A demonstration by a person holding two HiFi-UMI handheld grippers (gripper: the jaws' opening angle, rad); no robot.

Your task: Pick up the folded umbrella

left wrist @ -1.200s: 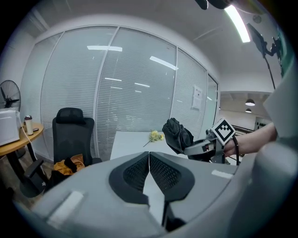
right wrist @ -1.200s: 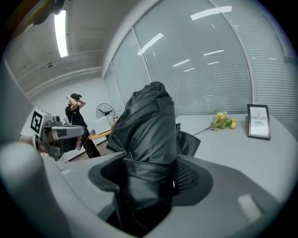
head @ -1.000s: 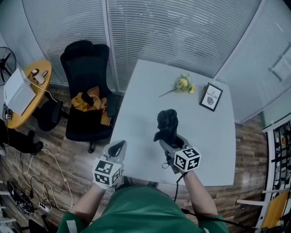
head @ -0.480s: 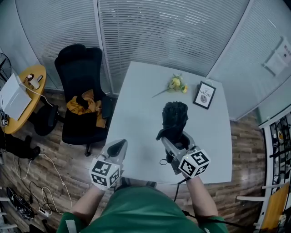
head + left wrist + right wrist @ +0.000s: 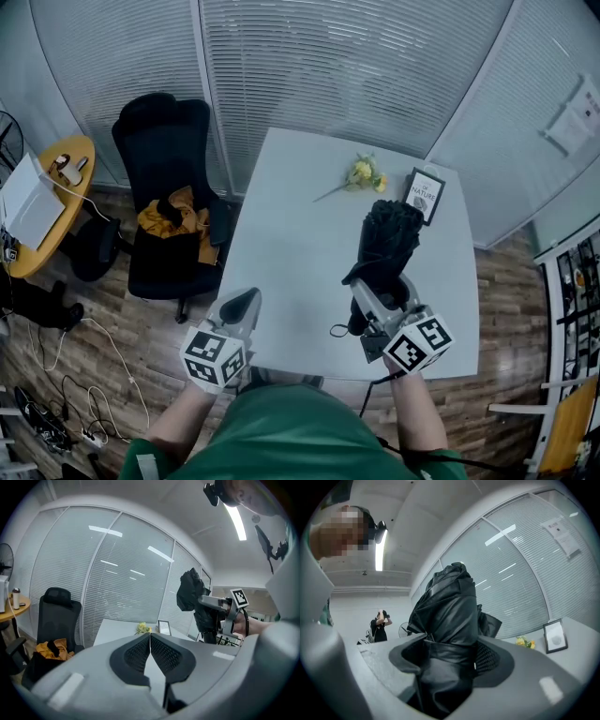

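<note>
Right claw (image 5: 377,292) is clamped on the folded umbrella (image 5: 387,239). The right gripper view shows both jaws pressed into the black fabric of the umbrella (image 5: 446,620), with the bundle filling the gap of the claw (image 5: 450,665). The umbrella is held roughly upright with its top pointing to 12 o'clock. In the left gripper view it (image 5: 191,590) hangs in the air above the bench. A thin wrist loop (image 5: 338,330) dangles at 7 o'clock of the grip. Left claw (image 5: 240,304) sits at 9 o'clock of the right one, over the near edge of the bench, well apart from the umbrella. Its jaws (image 5: 150,651) are closed tip to tip with nothing between them. On the white bench (image 5: 291,234), a yellow flower (image 5: 364,172) lies at 11 o'clock of the umbrella top, and a framed picture (image 5: 427,197) stands at 1 o'clock, seen just beside the fabric in the head view. Off the bench at 9 o'clock is a black office chair (image 5: 167,178) with a yellow cloth (image 5: 172,212) on its seat. Further out at 9 o'clock is a round yellow table (image 5: 56,192). Cables (image 5: 66,394) lie on the wooden floor at 8 o'clock.
</note>
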